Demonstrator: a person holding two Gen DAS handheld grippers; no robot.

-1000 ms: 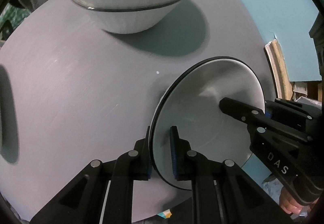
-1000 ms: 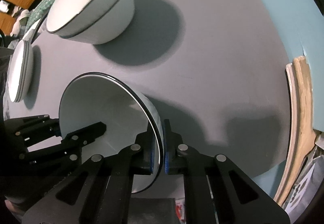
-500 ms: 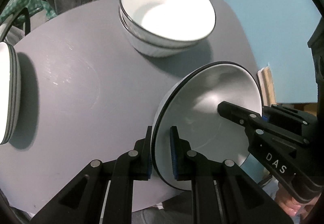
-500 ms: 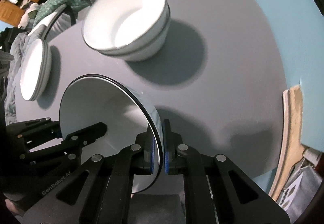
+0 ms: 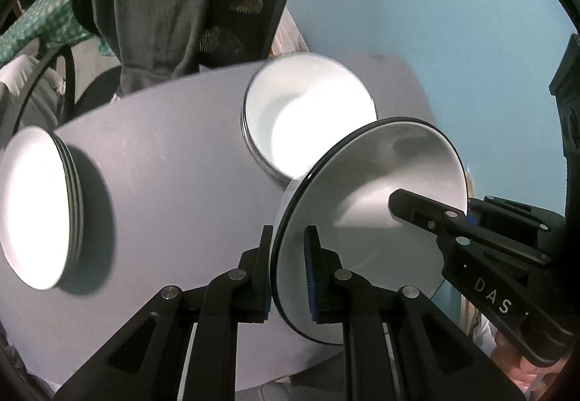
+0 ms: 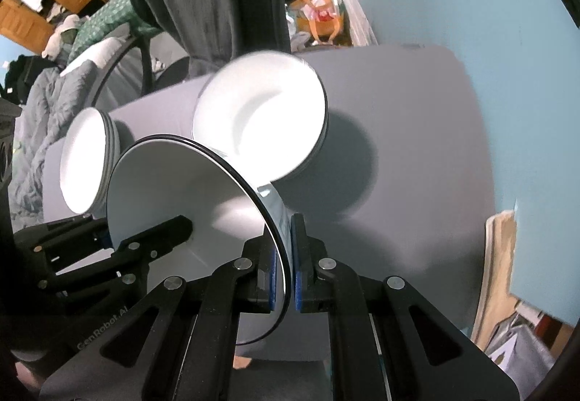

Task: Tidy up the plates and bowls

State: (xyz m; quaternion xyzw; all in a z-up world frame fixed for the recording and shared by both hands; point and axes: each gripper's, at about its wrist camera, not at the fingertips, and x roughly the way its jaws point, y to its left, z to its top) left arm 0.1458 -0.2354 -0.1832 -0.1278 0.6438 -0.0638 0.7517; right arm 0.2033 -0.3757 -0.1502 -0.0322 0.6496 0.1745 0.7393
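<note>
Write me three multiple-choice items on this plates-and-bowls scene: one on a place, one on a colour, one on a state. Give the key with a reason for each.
1. Where is the held bowl?
A. Flat on the grey table
B. Gripped by its rim between both grippers, above the table
C. Nested in the bowl stack

2. What colour is the held bowl's rim line?
A. Black
B. Red
C. Gold

3. What state is the right gripper in?
A. Wide open, nothing between its fingers
B. Out of view
C. Shut on the bowl's rim

Key: B, the left gripper and the right gripper clamp opposite edges, with the table below; A, a thin black line edges the white bowl; C, its blue pads press both sides of the rim.
</note>
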